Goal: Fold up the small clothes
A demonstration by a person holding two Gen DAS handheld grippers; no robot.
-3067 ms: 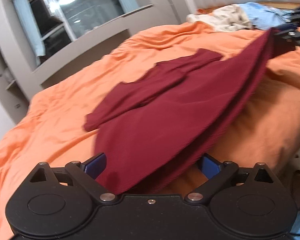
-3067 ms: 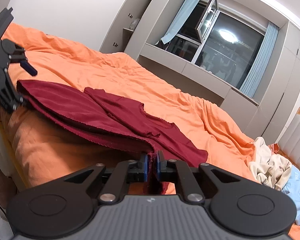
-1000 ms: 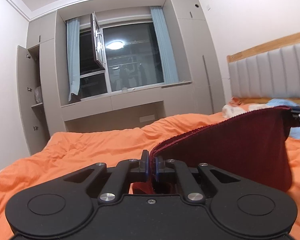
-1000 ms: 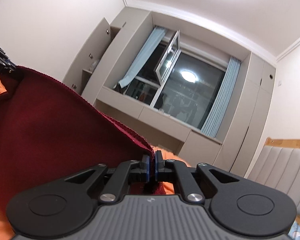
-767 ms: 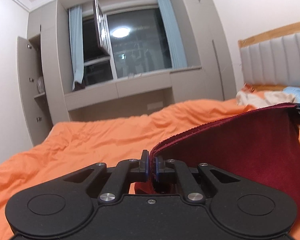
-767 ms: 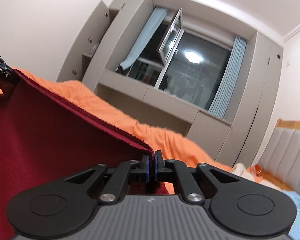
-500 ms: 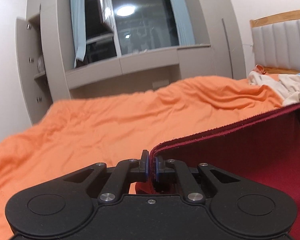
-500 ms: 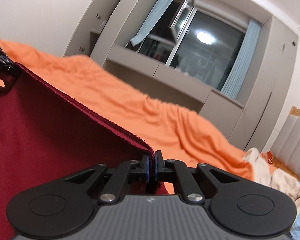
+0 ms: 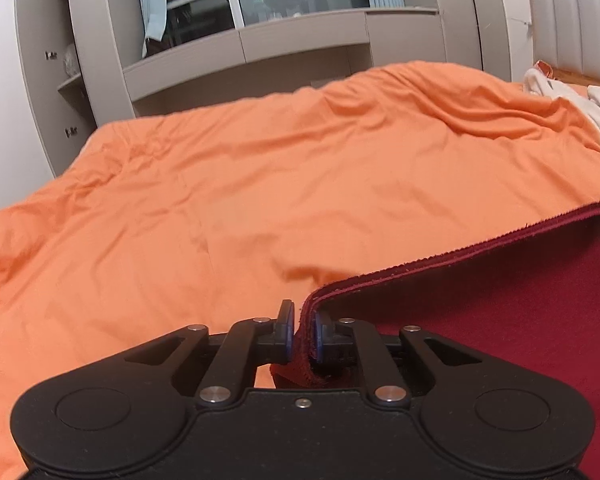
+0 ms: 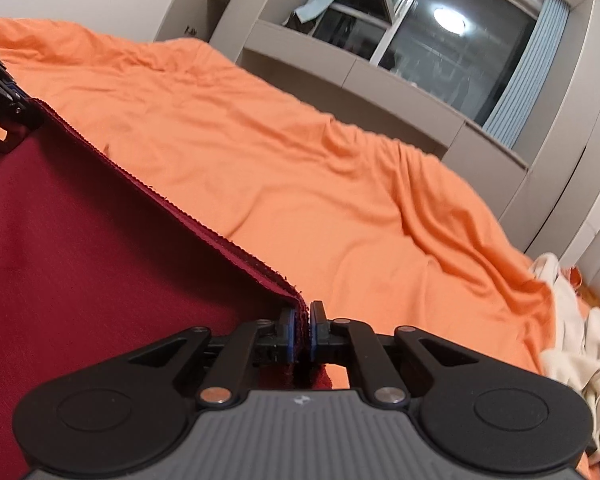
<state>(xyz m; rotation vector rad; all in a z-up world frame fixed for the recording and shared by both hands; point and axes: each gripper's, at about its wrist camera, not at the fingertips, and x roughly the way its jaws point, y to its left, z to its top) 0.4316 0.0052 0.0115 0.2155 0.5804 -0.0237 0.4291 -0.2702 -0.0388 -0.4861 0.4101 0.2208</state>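
A home bedroom: a bed (image 9: 260, 184) spread with a rumpled orange duvet, a padded headboard (image 9: 576, 28) in a wooden frame, built-in grey wardrobes (image 9: 48, 60) around a curtained window (image 10: 456, 36), and a heap of pale clothes (image 10: 572, 328) lying on the bed's far side.

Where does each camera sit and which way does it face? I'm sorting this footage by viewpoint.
Left wrist: sits on the left gripper, looking along its fingers across the orange bed cover toward the window wall; its jaws pinch the dark red garment.
Right wrist: sits on the right gripper, facing the same bed and window at a tilt; its jaws pinch the garment's other corner, and the left gripper shows at the left edge.
Shared: garment, bed cover, window, pale clothes pile.
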